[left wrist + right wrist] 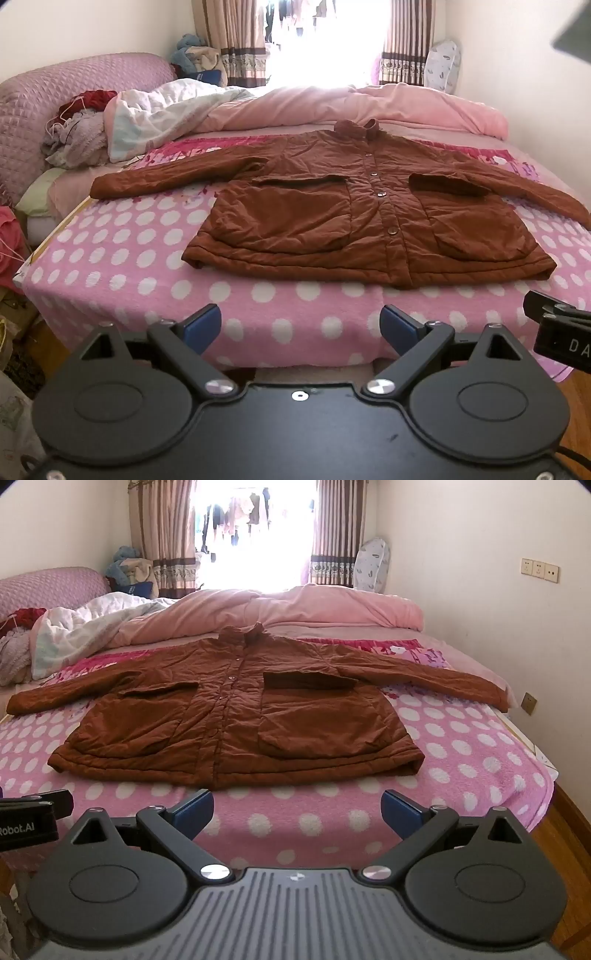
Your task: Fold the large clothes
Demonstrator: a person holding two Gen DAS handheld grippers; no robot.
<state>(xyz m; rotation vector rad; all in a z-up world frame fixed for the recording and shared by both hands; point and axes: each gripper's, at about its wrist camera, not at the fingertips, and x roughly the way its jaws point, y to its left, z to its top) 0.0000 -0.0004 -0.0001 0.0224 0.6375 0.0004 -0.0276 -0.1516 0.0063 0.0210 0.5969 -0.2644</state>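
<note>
- One brown padded jacket [369, 206] lies flat and face up on a bed, buttoned down the front, collar toward the window.
- Its two sleeves stretch out sideways, one to each side, and two patch pockets sit on the front, one either side of the button line.
- At least four buttons show down the front in the left wrist view.
- The jacket rests on one pink blanket with white dots [122, 254] that covers the near end of the bed.
- Beyond the collar, one pale pink duvet [295, 609] lies bunched across the bed.
- Two curtains [162, 535] hang at a bright window.
- There are two grippers, side by side at the foot of the bed.
- The left gripper [300, 328] has its two blue-padded fingers spread wide, holding nothing, hovering short of the jacket's hem.
- The right gripper [297, 808] is likewise spread wide and empty, clear of the jacket.
</note>
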